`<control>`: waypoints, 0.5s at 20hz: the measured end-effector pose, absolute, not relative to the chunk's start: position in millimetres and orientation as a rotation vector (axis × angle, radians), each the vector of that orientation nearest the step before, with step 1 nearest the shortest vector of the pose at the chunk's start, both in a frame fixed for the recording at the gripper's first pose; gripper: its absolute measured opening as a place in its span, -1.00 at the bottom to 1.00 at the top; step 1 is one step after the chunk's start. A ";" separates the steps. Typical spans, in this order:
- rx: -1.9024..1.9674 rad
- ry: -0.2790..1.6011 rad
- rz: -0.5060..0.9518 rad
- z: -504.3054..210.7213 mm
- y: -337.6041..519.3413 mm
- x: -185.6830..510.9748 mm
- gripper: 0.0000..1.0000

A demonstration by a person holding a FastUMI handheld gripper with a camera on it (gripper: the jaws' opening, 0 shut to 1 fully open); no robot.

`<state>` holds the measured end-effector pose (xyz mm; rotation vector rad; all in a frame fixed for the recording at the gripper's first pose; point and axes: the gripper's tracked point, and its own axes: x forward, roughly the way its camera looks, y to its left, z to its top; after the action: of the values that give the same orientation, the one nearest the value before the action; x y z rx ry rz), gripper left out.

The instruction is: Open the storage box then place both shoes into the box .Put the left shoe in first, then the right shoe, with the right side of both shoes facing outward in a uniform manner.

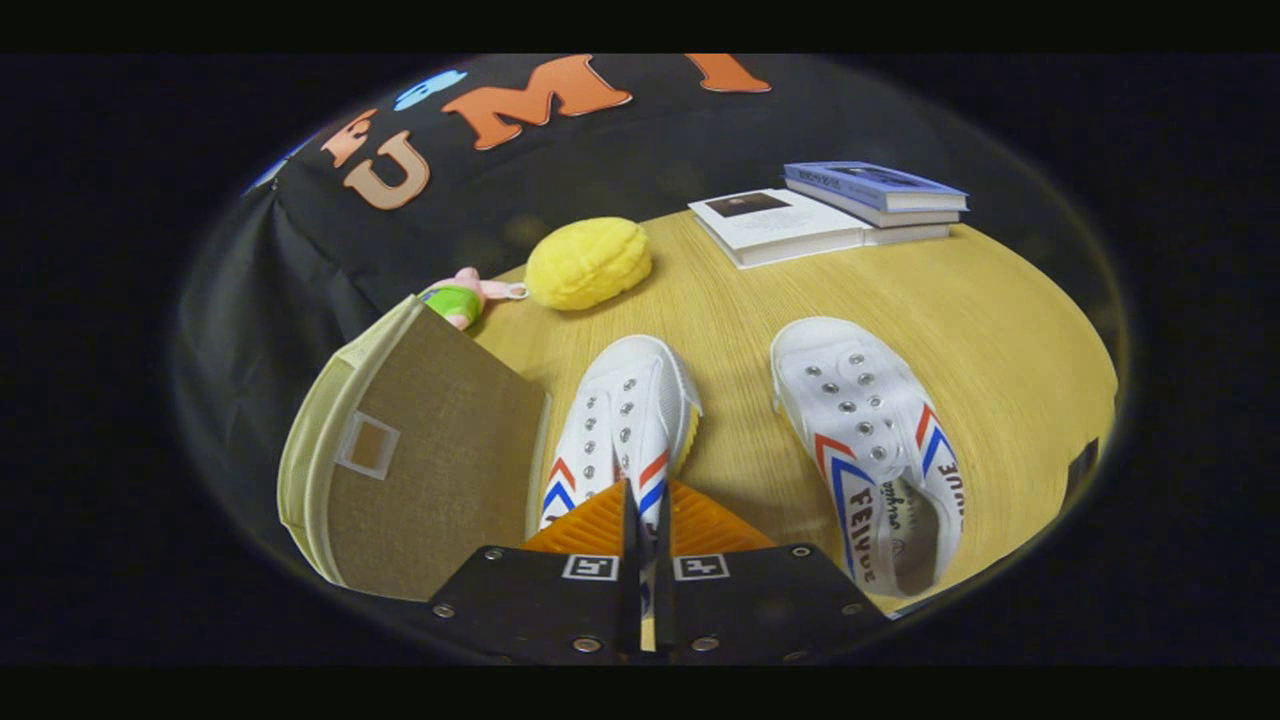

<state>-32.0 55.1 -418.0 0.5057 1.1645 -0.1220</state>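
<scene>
Two white canvas shoes with red and blue chevrons are on the round wooden table (1000, 320). One shoe (625, 410) points away from me, its rear end running in between my fingers. Its yellow sole edge shows on the right, so it looks tipped. My gripper (645, 487) is shut on the rear of this shoe, with only a thin gap between the fingers. The other shoe (865, 430) lies flat to the right, apart from the fingers, its opening turned towards me. Left of the held shoe stands the brown fabric storage box (430, 450) with pale trim and a label window.
A yellow plush toy (588, 262) and a small pink and green toy (460, 297) lie beyond the box. Two books, one white (785, 225) and one blue (875, 188), lie at the table's far right. Black cloth walls stand behind the table.
</scene>
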 end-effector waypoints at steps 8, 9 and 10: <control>0.558 0.970 -0.019 -308.5 85.6 24.4 -0.89; 0.557 0.947 0.005 -295.7 94.7 32.7 -0.89; 0.551 0.927 0.031 -284.7 104.8 38.3 -0.90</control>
<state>38.3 104.8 -284.7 0.5512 0.9272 0.0314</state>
